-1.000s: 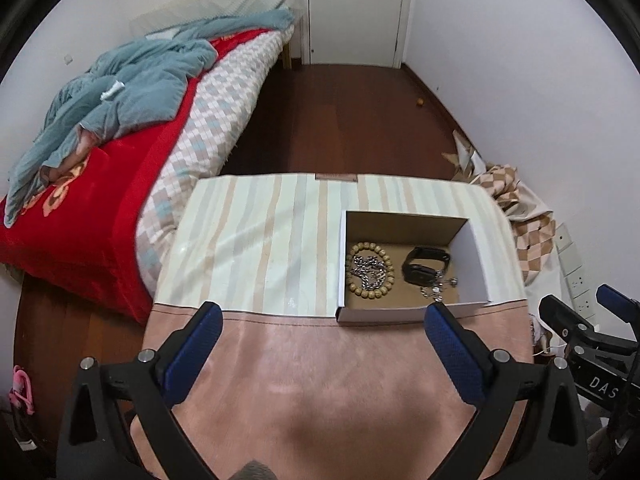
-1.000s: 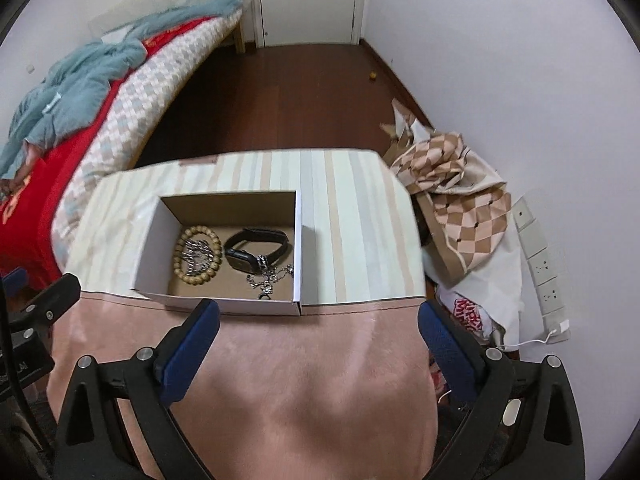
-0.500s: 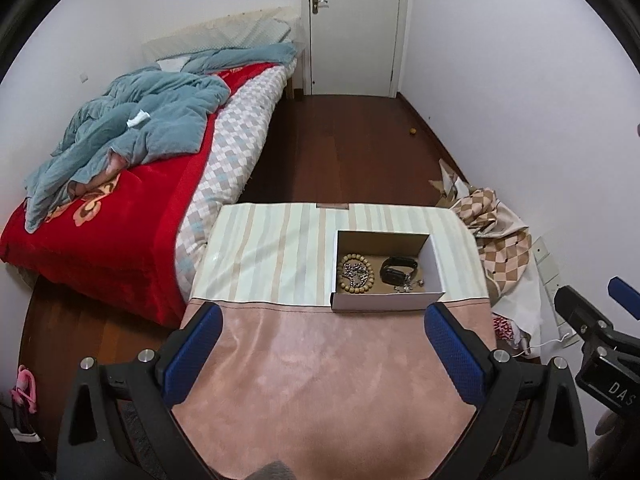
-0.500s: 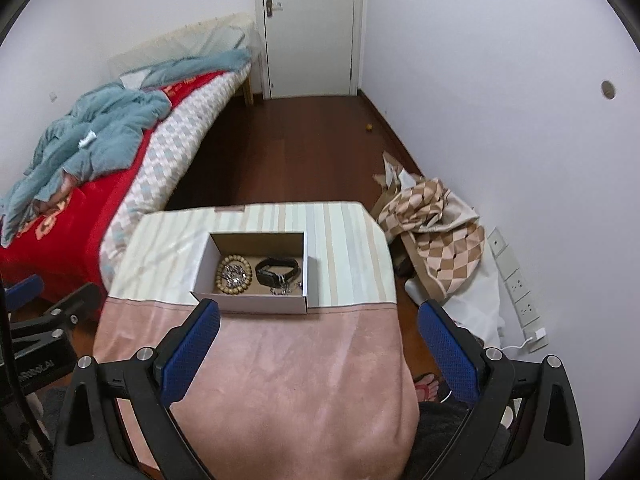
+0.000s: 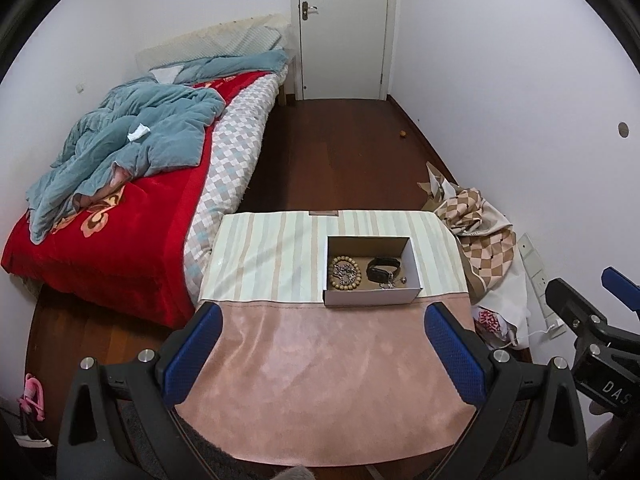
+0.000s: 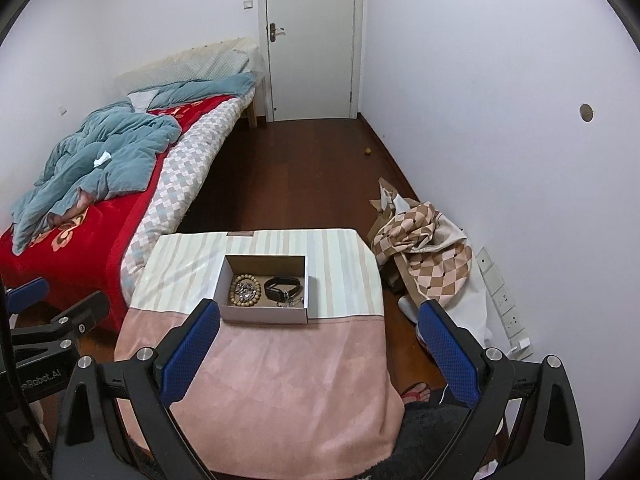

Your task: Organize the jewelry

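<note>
A small open cardboard box point(image 5: 414, 258) point(image 6: 224, 280) stands on the far half of the table. Inside lie a wooden bead bracelet point(image 5: 345, 273) point(image 6: 245, 290) with a silver chain coiled in it, a black watch point(image 5: 383, 269) point(image 6: 281, 285) and a small silver chain point(image 5: 394, 282) point(image 6: 292, 302). My left gripper point(image 5: 322, 354) is open and empty, held high above the pink near half of the table. My right gripper point(image 6: 318, 350) is open and empty, likewise high and back from the box.
The table point(image 5: 320, 380) carries a pink cloth in front and a striped cloth point(image 5: 272, 256) behind. A bed with a red cover point(image 5: 120, 216) stands to the left. A checkered cloth heap point(image 5: 476, 228) lies by the right wall. A closed door point(image 5: 344, 28) is at the far end.
Both grippers have pulled up and back from the box, which now looks much smaller and farther. Both stay open and empty. The jewelry in the box has not moved.
</note>
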Available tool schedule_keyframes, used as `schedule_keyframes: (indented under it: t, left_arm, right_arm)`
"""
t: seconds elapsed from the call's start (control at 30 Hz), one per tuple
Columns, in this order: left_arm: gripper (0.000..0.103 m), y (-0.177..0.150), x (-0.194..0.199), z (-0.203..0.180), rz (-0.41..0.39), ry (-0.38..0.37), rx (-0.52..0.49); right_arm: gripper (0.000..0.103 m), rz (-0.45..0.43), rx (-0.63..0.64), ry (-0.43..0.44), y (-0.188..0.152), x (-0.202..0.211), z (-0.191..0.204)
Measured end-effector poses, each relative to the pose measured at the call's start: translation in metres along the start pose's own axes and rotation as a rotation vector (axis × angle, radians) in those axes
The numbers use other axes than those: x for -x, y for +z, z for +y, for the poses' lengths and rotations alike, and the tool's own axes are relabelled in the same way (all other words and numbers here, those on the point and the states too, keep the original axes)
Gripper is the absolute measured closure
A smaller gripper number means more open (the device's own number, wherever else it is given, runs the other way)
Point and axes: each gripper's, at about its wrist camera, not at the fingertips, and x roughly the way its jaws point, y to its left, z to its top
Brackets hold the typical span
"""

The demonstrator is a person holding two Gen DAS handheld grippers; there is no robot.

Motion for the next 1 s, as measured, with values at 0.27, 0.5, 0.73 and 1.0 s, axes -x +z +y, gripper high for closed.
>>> schedule_keyframes:
  t: [0.27,0.5,0.73,1.0]
  left_arm:
    - [0.0,0.011,-0.014,-0.002,0.026,-0.002,0.013]
    - [0.0,0.022,-0.031,-0.001,0.031,0.03,0.019]
    - [0.0,0.034,-0.054,0.002,0.064,0.045,0.029]
    - [0.0,0.044,-0.075,0.003,0.113,0.04,0.038]
  right_arm:
    - [0.002,0.009,0.014,-0.023,0.014,-0.008,0.001]
    - [0.002,0.013,0.01,-0.057,0.027,-0.027,0.002]
    - [0.002,0.039,0.011,-0.069,0.043,-0.056,0.004]
    - [0.002,0.084,0.009,-0.075,0.054,-0.088,0.006]
